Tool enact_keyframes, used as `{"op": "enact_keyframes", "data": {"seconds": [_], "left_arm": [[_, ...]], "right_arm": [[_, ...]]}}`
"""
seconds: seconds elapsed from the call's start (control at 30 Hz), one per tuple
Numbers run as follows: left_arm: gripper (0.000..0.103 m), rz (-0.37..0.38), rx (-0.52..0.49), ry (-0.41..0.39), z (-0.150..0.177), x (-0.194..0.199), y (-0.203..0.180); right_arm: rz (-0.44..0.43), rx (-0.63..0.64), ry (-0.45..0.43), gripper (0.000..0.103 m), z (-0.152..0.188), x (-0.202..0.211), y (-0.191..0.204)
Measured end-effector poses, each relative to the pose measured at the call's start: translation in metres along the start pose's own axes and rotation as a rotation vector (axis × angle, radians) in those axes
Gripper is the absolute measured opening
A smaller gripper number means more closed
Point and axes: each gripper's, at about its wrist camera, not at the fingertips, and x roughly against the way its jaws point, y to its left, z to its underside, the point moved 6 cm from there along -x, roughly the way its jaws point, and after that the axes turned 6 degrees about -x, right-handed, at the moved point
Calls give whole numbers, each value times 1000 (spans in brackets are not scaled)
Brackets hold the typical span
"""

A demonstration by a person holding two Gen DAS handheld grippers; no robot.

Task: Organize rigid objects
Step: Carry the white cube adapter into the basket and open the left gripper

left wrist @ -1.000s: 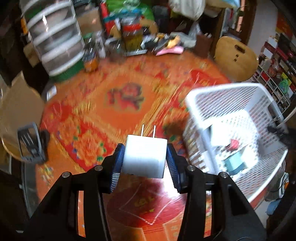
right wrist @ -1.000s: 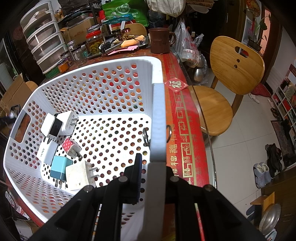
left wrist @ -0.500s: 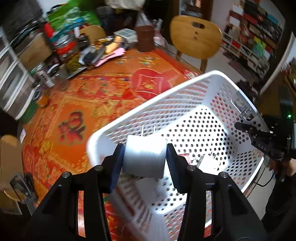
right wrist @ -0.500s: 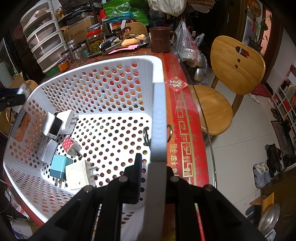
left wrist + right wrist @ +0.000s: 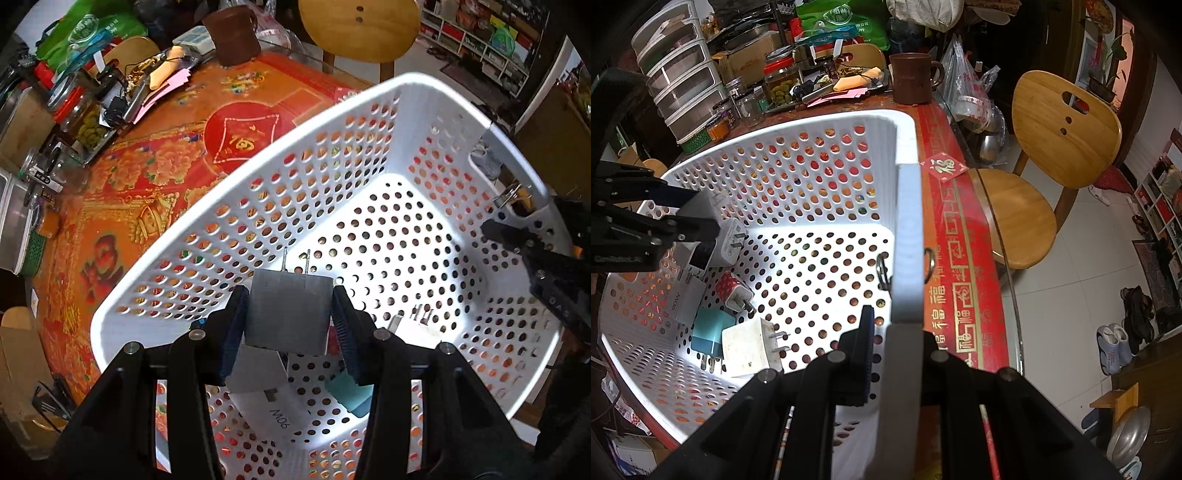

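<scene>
Jaws of left gripper [image 5: 288, 325] clamped white charger [image 5: 286, 314] above basket [image 5: 258, 192]; right gripper [image 5: 894, 347] pinched basket rim. Placing step; next: lower, release beside other chargers [image 5: 746, 345].

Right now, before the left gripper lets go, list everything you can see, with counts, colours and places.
Basket: one, white, perforated, on the table.
Held charger: one, white, prongs forward, above the basket floor.
Chargers in basket: at least five; white block, teal, red dotted, white one marked 90W, white pair behind.
Tablecloth: one, red and orange.
Mug: one, brown, far table edge.
Chair: one, wooden, right of table.
Drawer unit: one, white, far left.
Left gripper: shut on held charger.
Right gripper: shut on basket rim.
</scene>
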Motion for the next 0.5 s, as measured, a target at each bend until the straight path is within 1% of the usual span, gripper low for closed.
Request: {"op": "enact_keyframes", "data": {"seconds": [0.13, 0.27, 0.5], "left_arm": [[43, 0, -2, 25, 0, -11, 2], [41, 9, -5, 32, -1, -16, 2], [41, 22, -7, 38, -4, -21, -4]], "right_arm": [[-1, 1, 0, 13, -1, 0, 0], [-2, 1, 0, 13, 0, 0, -1], [-2, 1, 0, 13, 0, 0, -1]]}}
